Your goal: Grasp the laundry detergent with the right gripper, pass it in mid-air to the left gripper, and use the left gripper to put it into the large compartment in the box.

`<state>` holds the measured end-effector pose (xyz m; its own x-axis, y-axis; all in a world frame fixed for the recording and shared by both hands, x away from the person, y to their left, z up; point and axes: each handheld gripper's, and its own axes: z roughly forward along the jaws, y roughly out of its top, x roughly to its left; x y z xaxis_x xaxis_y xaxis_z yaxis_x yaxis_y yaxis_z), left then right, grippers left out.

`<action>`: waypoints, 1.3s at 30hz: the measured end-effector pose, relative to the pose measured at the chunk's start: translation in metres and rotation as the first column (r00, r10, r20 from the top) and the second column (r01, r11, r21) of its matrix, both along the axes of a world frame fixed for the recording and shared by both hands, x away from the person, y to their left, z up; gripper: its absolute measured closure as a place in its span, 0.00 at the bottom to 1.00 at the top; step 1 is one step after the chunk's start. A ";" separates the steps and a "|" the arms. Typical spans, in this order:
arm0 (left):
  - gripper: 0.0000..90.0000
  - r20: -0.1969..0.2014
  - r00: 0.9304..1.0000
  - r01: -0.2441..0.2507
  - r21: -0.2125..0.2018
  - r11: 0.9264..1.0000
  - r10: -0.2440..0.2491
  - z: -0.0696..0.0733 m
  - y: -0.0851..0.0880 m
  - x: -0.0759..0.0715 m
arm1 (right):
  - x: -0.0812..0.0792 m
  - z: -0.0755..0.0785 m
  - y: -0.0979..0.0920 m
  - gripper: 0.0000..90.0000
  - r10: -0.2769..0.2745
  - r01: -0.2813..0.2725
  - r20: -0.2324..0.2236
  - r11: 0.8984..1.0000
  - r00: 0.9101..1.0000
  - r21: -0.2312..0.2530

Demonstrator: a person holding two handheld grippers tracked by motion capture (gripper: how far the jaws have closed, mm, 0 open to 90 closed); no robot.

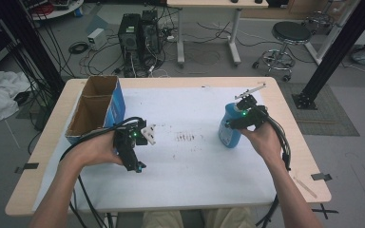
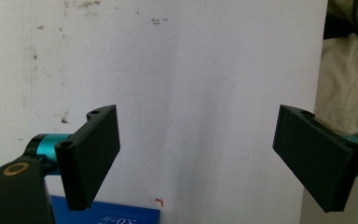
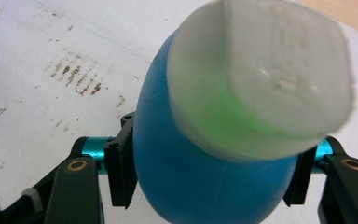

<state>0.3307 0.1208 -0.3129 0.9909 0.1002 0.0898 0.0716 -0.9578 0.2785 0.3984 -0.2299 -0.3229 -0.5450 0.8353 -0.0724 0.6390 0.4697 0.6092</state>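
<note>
1. A person sits at the near edge of a table (image 1: 294,142), with both forearms reaching forward over a white sheet (image 1: 190,171) that covers most of the tabletop.
2. The person's left hand (image 1: 97,149) holds the left gripper (image 1: 137,166) low over the left part of the sheet. Its two black jaws are spread wide, with bare white sheet between them.
3. The person's right hand (image 1: 264,137) holds the right gripper (image 1: 229,124) over the right part of the sheet.
4. That gripper pinches a blue bottle (image 1: 229,130) by its body, one jaw pressed against each side.
5. The bottle has a pale cap (image 3: 261,79). In the right gripper view its long axis runs toward the camera, cap end nearest. From above, the blue body hangs down toward the sheet; whether it touches cannot be told.
6. Dark smudges (image 1: 186,137) mark the sheet between the two grippers.
7. An open cardboard box (image 1: 97,107) with a blue side sits at the table's far left.
8. Beyond the table stand computer towers (image 1: 138,33) and a round stool (image 1: 290,35).
</note>
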 end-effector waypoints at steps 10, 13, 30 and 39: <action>0.16 0.000 1.000 0.002 0.003 1.000 -0.002 0.000 0.000 0.000 | -0.001 -0.005 0.001 0.42 -0.018 0.018 0.007 1.000 1.000 0.003; 0.16 0.000 1.000 0.001 0.001 1.000 -0.001 0.000 0.000 0.000 | -0.001 -0.006 0.001 0.43 -0.016 0.016 0.008 1.000 1.000 0.001; 0.17 0.007 1.000 -0.001 0.004 1.000 0.001 0.000 0.001 0.000 | -0.002 -0.011 -0.002 0.49 -0.030 0.029 0.033 0.998 0.999 0.051; 0.17 0.013 1.000 -0.010 0.000 1.000 0.010 0.001 0.003 -0.001 | -0.006 -0.014 -0.001 0.51 -0.035 0.030 0.081 0.997 0.996 0.066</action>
<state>0.3292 0.1238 -0.3116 0.9886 0.1098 0.1026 0.0774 -0.9572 0.2790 0.3919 -0.2309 -0.3370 -0.5120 0.8568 -0.0611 0.5996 0.4074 0.6889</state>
